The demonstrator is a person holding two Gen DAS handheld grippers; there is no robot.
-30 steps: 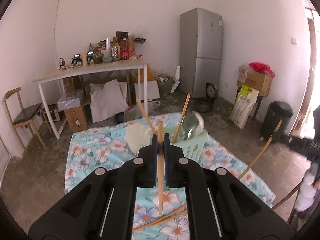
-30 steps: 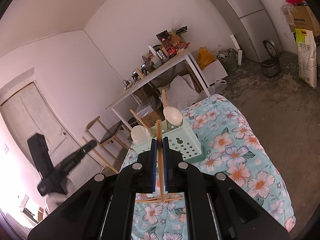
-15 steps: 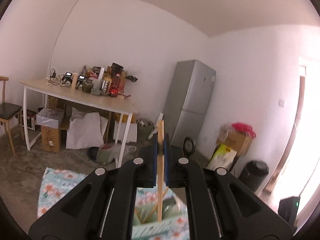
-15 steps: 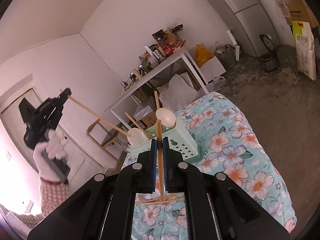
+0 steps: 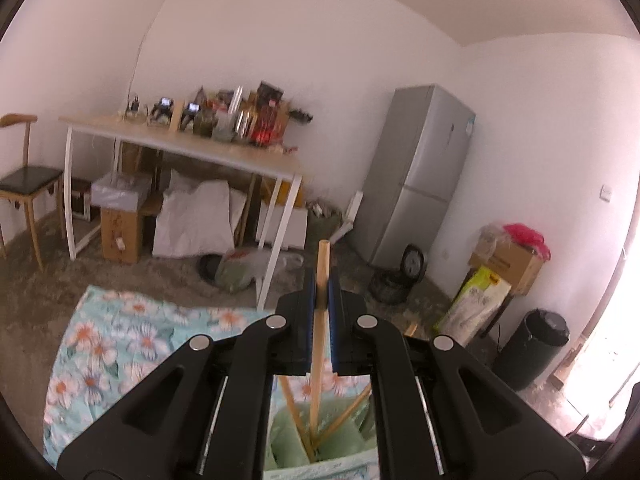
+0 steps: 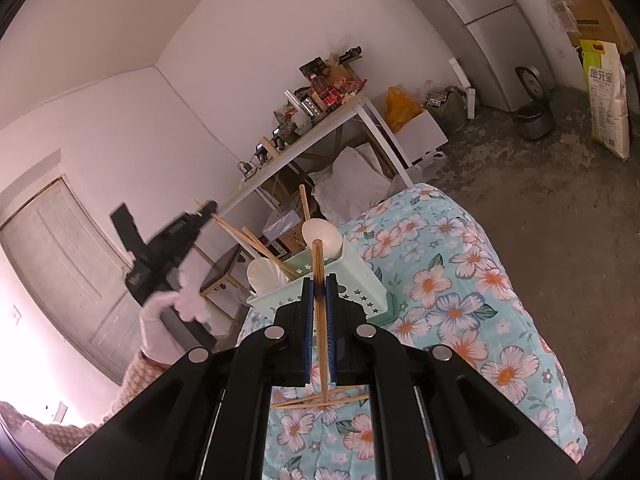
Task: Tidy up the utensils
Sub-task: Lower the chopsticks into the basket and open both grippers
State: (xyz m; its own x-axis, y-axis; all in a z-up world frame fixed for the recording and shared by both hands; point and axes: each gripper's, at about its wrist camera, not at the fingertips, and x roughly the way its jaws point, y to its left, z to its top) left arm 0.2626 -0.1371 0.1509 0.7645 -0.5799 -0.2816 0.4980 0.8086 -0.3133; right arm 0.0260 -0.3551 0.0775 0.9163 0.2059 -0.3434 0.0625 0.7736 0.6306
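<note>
My left gripper (image 5: 321, 280) is shut on a wooden chopstick (image 5: 318, 344). The stick's lower end dips into the mint green basket (image 5: 288, 440), beside other chopsticks leaning there. In the right wrist view, a white-gloved hand (image 6: 160, 320) holds that left gripper (image 6: 208, 208) up left of the basket (image 6: 360, 288), and its chopstick (image 6: 248, 238) slants down into it. Two white spoons (image 6: 322, 236) stand in the basket. My right gripper (image 6: 319, 284) is shut on another chopstick (image 6: 320, 344), held upright over several loose chopsticks (image 6: 320, 398) on the floral cloth (image 6: 440, 280).
Behind the cloth stands a white table (image 5: 180, 148) crowded with bottles and chargers, with boxes and bags under it. A chair (image 5: 24, 184) is at the left. At the right are a grey fridge (image 5: 416, 180), a rice cooker, a cardboard box and a black bin (image 5: 532, 344).
The left gripper has swung with its chopstick from up high to above the basket, and the stick's lower end now sits inside it. The right gripper has stayed put.
</note>
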